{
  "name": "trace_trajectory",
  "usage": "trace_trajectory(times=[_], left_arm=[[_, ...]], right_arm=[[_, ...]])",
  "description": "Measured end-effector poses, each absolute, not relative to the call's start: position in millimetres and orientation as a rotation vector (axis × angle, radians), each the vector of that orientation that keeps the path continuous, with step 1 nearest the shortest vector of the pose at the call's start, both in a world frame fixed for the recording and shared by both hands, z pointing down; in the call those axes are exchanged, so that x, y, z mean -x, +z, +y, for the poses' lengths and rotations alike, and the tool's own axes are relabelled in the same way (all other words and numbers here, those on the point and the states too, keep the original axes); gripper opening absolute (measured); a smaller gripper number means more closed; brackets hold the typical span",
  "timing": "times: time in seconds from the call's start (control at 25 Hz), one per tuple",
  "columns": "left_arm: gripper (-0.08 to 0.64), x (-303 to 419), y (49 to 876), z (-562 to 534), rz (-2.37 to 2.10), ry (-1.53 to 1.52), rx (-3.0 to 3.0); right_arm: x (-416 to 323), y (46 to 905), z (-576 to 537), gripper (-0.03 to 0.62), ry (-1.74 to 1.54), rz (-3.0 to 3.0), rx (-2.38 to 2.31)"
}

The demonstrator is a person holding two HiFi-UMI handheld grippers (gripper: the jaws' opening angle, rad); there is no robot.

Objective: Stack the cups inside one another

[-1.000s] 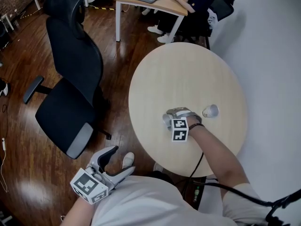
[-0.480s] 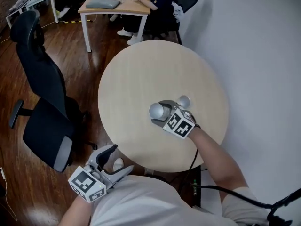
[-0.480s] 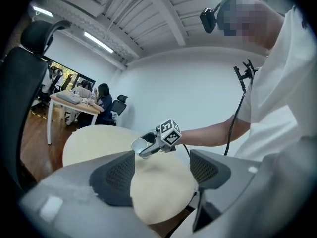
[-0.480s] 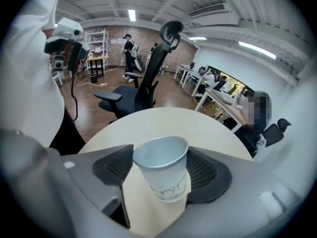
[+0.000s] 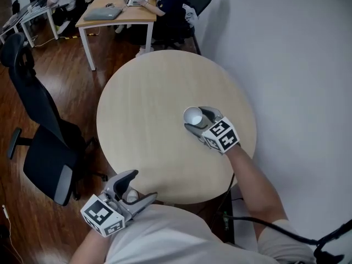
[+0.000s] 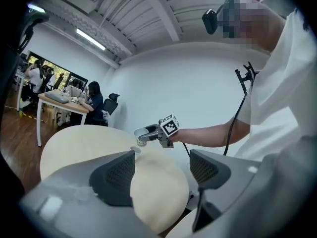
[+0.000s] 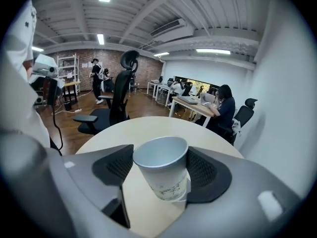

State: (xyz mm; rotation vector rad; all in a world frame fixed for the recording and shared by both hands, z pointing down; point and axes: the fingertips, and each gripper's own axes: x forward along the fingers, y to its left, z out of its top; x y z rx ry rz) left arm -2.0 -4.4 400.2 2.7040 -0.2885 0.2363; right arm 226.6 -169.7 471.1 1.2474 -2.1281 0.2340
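My right gripper [image 5: 193, 120] is shut on a white paper cup [image 5: 192, 115], held upright above the round wooden table [image 5: 143, 103]. In the right gripper view the cup [image 7: 162, 171] fills the space between the jaws, mouth up. In the left gripper view that held cup [image 6: 142, 133] hangs just above a second small cup [image 6: 134, 150] on the table. In the head view the second cup is hidden. My left gripper [image 5: 132, 194] is open and empty, off the table's near edge, close to the person's body.
A black office chair [image 5: 38, 142] stands left of the table on the wooden floor. A desk [image 5: 110, 12] with seated people is at the back. A white wall [image 5: 297, 65] runs close along the table's right side.
My right gripper has lifted the cup and carried it to the right, over the second cup, which no longer shows in the head view. My left gripper has stayed in place.
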Motion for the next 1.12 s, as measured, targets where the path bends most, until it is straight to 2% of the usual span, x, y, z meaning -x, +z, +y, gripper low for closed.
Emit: trace_trajectory(times=[0.48, 1.12], left_arm=[[0.362, -31.5, 396.1, 18.7, -0.461, 0.318, -2.676], [0.362, -47.2, 410.1, 50.1, -0.640, 0.436, -2.597]], right_arm=[[-281.4, 482.6, -188.9, 0.341, 0.431, -2.391, -1.475], [-301.1, 542.3, -200.6, 0.359, 0.528, -2.477, -1.515]])
